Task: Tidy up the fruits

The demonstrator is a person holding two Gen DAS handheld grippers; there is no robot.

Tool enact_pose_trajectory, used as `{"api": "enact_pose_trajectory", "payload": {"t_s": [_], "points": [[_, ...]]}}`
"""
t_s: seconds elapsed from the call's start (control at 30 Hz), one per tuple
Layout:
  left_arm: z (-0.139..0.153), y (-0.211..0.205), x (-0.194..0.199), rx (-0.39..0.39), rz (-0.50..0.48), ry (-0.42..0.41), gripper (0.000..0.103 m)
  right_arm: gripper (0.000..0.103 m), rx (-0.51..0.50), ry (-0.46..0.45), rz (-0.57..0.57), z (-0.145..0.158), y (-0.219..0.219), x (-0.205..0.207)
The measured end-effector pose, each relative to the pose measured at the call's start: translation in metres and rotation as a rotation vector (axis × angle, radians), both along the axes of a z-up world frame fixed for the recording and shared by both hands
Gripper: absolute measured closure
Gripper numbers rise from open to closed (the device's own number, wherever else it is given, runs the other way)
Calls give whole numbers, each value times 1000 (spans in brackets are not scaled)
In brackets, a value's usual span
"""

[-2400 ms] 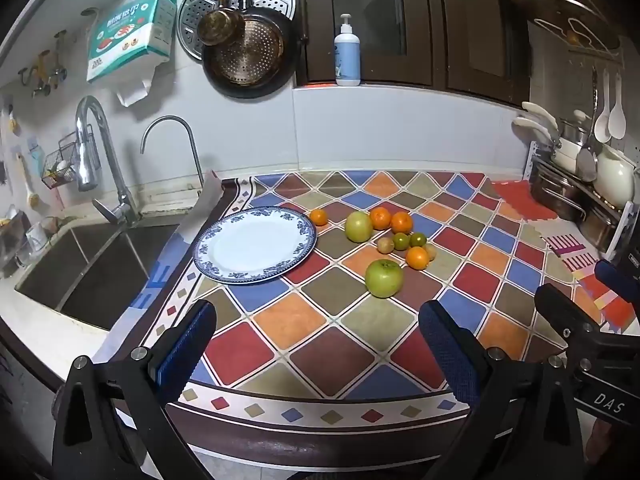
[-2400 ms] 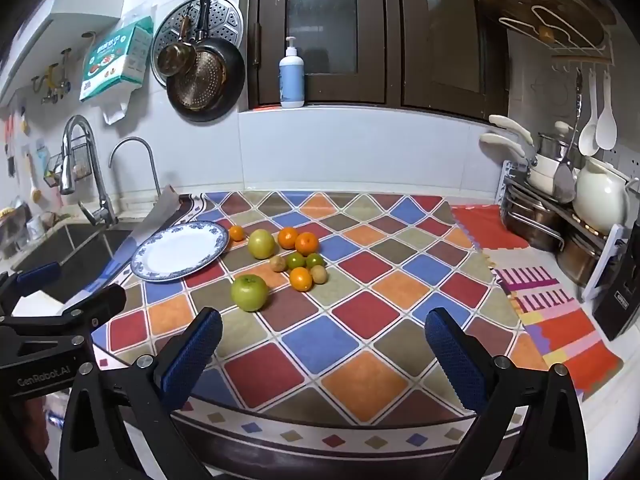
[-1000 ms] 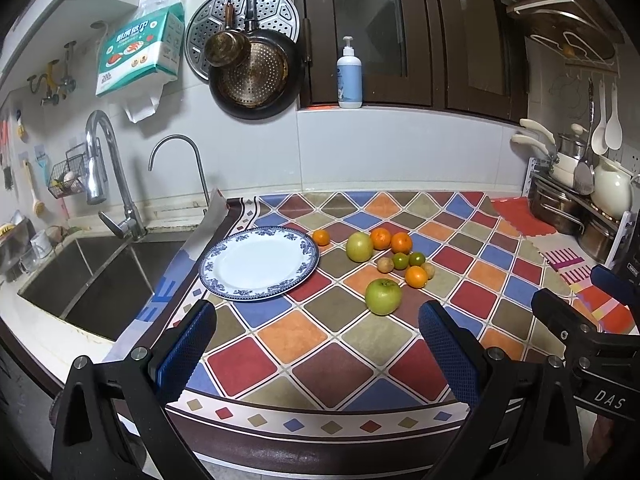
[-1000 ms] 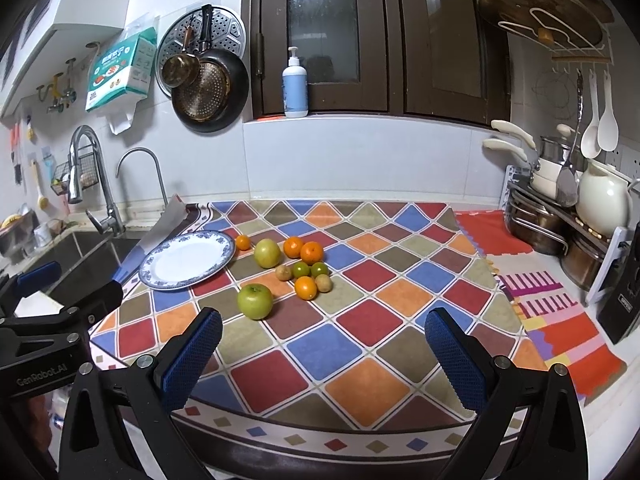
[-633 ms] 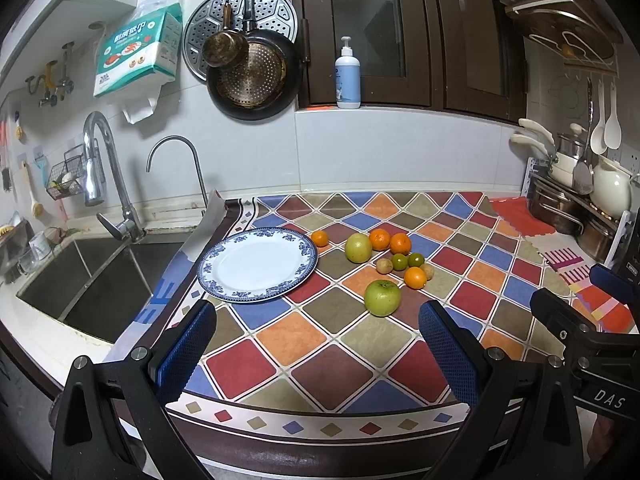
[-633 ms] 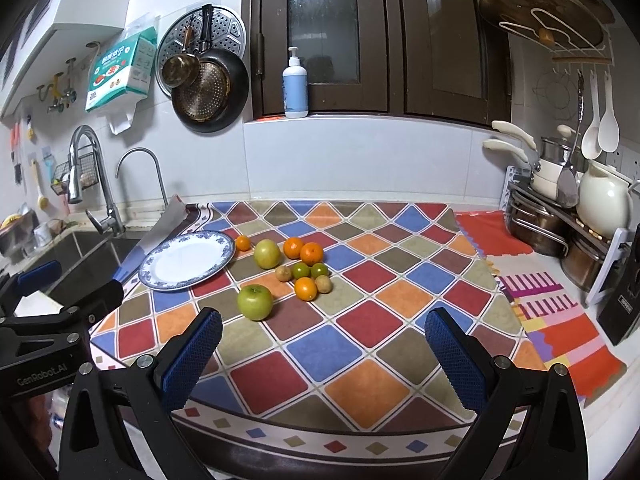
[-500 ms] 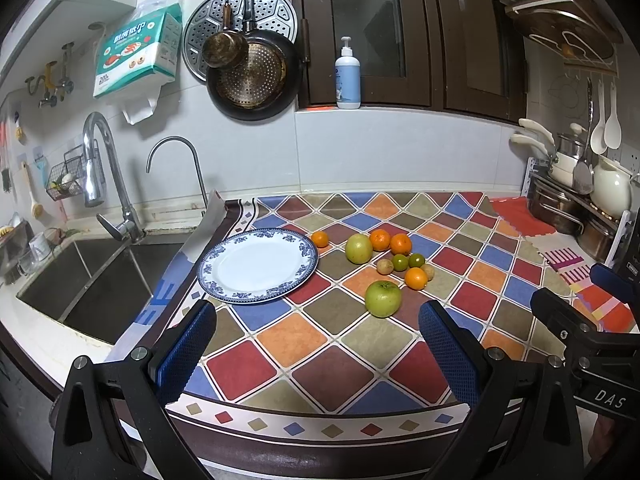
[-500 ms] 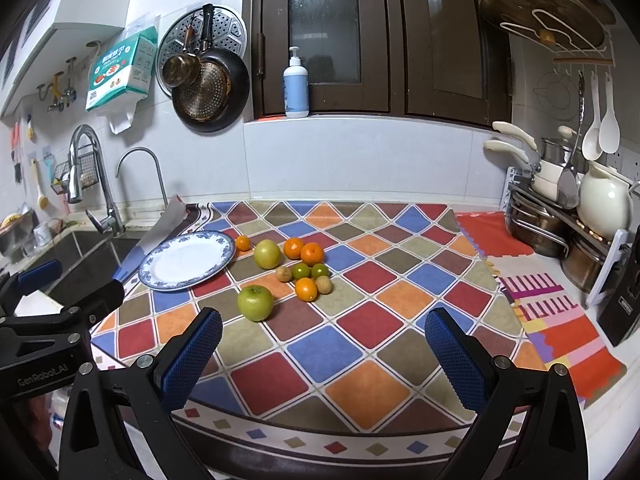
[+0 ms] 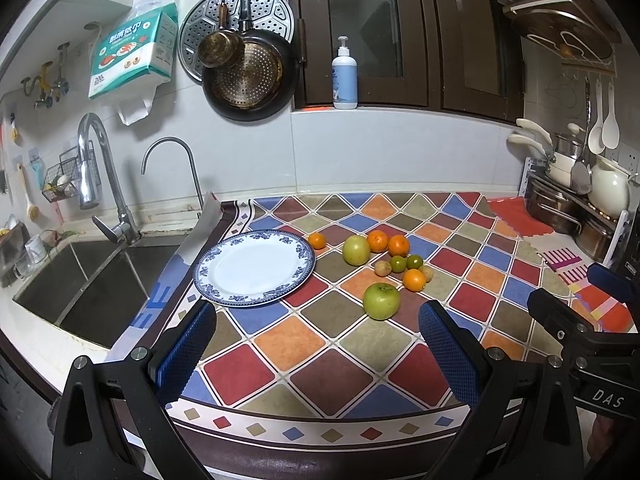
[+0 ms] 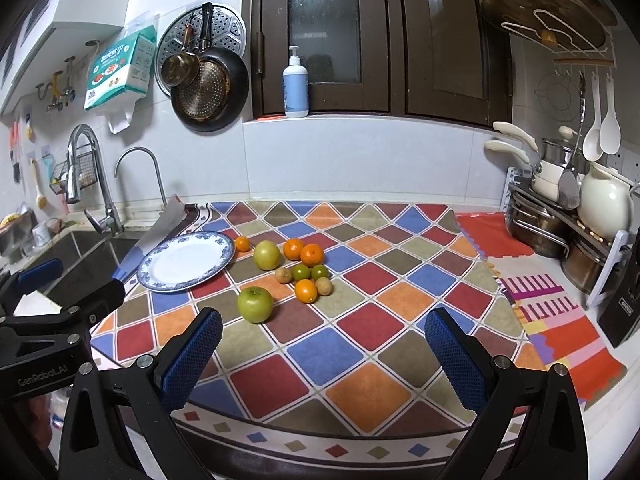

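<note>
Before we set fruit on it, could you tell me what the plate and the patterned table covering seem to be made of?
The plate looks like glazed ceramic: glossy white centre, printed blue floral rim. The table covering looks like wipeable vinyl or oilcloth, judging by its faint sheen and its stiff, upturned edge by the sink; I cannot confirm this.

white tiled wall (image 9: 392, 152) | dark cabinets (image 10: 360, 36) | steel sink (image 9: 80, 280)

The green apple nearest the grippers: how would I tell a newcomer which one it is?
Start at the blue-rimmed plate on the checkered cloth, then look to the fruit cluster on its right. The green apple sits alone at the cluster's near edge, bigger and darker green than the yellowish apple behind.
</note>
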State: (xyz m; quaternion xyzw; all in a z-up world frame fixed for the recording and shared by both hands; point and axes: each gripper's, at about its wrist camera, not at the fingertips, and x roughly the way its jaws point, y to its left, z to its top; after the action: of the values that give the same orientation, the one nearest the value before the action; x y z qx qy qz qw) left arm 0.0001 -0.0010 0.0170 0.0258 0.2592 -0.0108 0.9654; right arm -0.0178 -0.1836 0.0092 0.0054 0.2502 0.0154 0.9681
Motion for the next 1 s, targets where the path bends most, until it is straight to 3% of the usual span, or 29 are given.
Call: {"api": "enact_pose_trajectory", "payload": {"t_s": [0.6,1.0], "points": [[-11,1,13,0,-16,13,0,1,-1,19,1,-4,1,12],[-37,-13,43,51,-131,23,5,1,-50,44,38,-18,-2,50]]}}
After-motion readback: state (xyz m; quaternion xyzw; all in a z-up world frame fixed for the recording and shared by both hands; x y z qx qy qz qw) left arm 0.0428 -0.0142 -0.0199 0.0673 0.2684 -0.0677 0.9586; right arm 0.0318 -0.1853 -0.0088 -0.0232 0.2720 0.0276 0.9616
